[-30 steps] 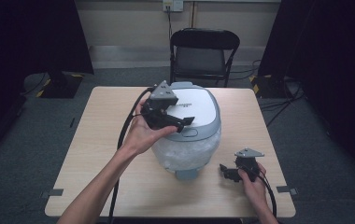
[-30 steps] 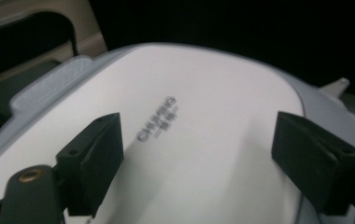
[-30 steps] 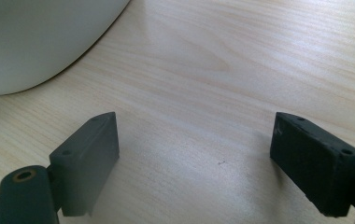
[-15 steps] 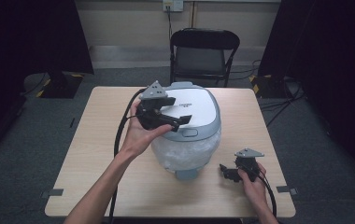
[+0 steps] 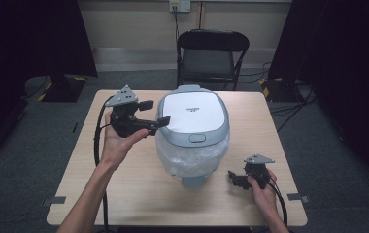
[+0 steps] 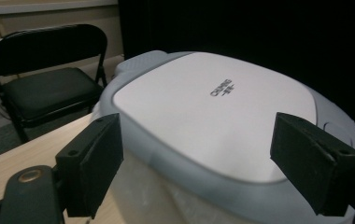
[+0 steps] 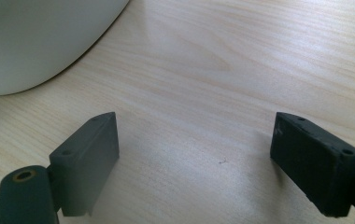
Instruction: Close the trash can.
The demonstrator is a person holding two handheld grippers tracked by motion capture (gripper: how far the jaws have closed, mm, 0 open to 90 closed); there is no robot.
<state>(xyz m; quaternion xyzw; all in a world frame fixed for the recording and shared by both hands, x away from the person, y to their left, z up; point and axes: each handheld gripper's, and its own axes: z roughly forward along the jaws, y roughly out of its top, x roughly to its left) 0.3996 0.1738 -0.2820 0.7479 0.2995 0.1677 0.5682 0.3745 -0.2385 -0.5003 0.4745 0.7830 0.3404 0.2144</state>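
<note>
Rice cooker (image 5: 192, 131) sits just beyond left gripper's (image 5: 156, 112) wide-apart jaws.

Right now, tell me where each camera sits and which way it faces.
High view: above the person's side, looking forward and down on the table; both forearms, left gripper and right gripper show.
Left gripper view: on the left gripper, open jaws facing the rice cooker lid and chair.
Right gripper view: on the right gripper, looking down at the tabletop.
All share the rice cooker.
</note>
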